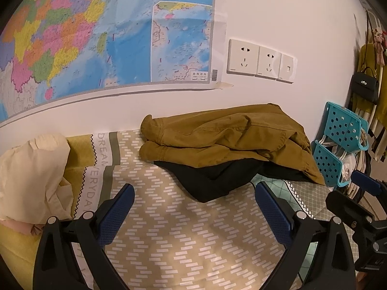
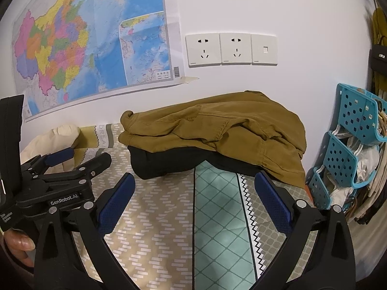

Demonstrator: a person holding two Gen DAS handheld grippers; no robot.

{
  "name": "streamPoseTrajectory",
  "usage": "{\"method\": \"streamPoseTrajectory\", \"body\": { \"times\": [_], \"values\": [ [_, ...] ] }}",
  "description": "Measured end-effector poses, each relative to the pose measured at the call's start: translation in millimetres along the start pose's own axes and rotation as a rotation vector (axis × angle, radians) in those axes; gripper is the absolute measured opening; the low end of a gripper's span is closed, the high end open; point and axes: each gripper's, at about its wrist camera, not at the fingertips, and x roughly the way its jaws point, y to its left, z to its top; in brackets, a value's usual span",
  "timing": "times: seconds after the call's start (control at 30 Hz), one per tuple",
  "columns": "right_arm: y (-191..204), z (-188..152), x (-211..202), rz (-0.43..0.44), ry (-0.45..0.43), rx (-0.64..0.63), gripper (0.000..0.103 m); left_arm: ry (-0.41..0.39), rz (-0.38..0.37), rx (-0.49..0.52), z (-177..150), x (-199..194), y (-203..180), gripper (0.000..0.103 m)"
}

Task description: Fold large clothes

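Observation:
A mustard-brown jacket point(image 1: 227, 133) lies folded on top of a folded black garment point(image 1: 212, 181) on the patterned bed sheet point(image 1: 181, 236), against the wall. Both show in the right wrist view too: the jacket point(image 2: 217, 130) on the black garment point(image 2: 164, 164). My left gripper point(image 1: 194, 207) is open and empty, a short way in front of the pile. My right gripper point(image 2: 193, 198) is open and empty, also in front of the pile. The left gripper shows at the left of the right wrist view point(image 2: 63, 166), and the right gripper at the right edge of the left wrist view point(image 1: 358, 200).
A cream cloth bundle point(image 1: 31, 176) lies at the left on the bed. A blue perforated rack point(image 2: 348, 145) with bags stands at the right. A map point(image 1: 96, 36) and wall sockets point(image 1: 261, 60) are on the wall behind.

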Motion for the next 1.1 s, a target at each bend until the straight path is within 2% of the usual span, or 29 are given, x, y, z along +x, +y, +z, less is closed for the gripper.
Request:
{"method": "streamPoseTrajectory", "body": {
  "times": [1.1],
  "values": [
    [6.4, 7.9, 12.7, 0.019, 0.006, -0.034, 0.098, 0.008, 0.014, -0.012, 3.5, 6.7, 5.7, 0.096]
  ]
}}
